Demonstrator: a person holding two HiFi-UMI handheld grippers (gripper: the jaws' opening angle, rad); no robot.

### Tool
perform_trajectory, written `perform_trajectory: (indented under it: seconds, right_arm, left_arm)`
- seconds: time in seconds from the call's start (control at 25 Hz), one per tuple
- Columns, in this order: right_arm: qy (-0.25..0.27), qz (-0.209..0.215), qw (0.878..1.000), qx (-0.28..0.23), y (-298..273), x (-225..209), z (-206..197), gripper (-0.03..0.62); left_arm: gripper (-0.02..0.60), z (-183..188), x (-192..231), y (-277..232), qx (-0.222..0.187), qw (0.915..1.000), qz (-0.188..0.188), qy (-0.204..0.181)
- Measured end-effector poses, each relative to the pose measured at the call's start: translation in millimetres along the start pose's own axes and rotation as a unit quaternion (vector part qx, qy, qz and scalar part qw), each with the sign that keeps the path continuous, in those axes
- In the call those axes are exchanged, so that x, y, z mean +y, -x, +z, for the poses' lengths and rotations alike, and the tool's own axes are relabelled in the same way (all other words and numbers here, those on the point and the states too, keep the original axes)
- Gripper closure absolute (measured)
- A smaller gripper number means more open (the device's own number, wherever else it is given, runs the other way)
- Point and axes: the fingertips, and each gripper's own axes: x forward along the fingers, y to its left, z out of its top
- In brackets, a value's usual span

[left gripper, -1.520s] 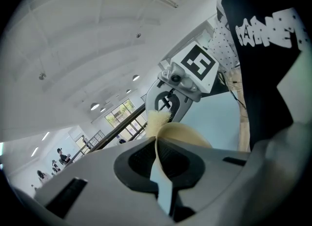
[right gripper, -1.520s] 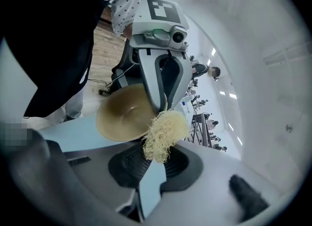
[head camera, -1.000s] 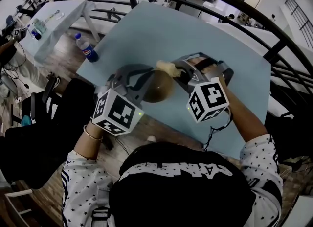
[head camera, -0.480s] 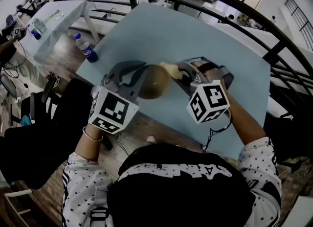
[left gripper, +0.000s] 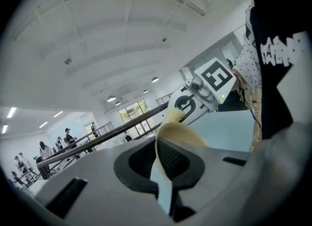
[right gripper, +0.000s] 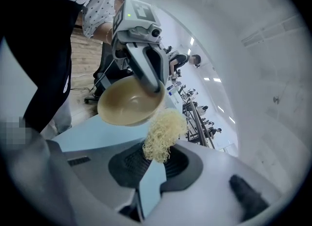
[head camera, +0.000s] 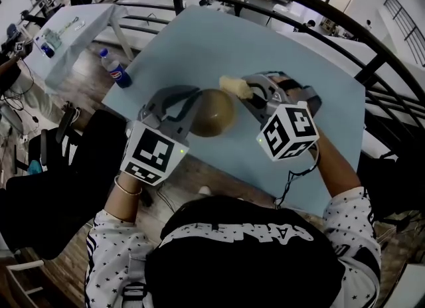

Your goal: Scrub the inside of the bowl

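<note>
Your left claw pinches the rim of the bowl, mid-frame above the worktop. Your right claw squeezes the scrubber by the bowl's upper right edge. If you push too hard, the bowl may twist or slip out.

The left claw grips the bowl; the right claw holds a scrubber beside it.

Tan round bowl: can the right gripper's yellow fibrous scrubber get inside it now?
Probably yes. The tan round bowl opens toward the right gripper; the yellow fibrous scrubber hangs beside its rim, nothing between, and the left gripper clamps only the far rim.
</note>
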Motion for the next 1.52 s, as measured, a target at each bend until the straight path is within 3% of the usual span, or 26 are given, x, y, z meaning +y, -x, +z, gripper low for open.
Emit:
perform_trajectory:
  seconds: [0.24, 0.76, 1.12, 1.36, 1.52]
  right_arm:
    - [-0.011, -0.005, 1.000, -0.020, 6.7, 1.7, 8.7, 0.537]
    - [-0.062, -0.028, 0.997, -0.031, 8.7, -1.8, 6.8, 0.537]
    - [-0.106, -0.045, 0.993, -0.031, 11.4, -7.1, 7.8, 0.537]
    - [-0.128, -0.063, 0.989, -0.027, 9.3, -8.5, 5.8, 0.538]
    - [-0.139, -0.071, 0.988, -0.019, 6.0, -6.0, 5.3, 0.537]
  left_arm:
    - [0.558, 8.1, -2.7, -1.7, -0.011, 0.9999, 0.005, 0.010]
    - [0.557, 12.6, 13.0, -1.5, -0.039, 0.9948, 0.048, 0.081]
    - [0.557, 20.1, 29.9, 3.3, -0.053, 0.9877, 0.090, 0.117]
    - [0.557, 14.4, 41.2, 3.6, -0.061, 0.9772, 0.110, 0.171]
    - [0.557, 11.6, 45.3, 3.5, -0.062, 0.9729, 0.128, 0.182]
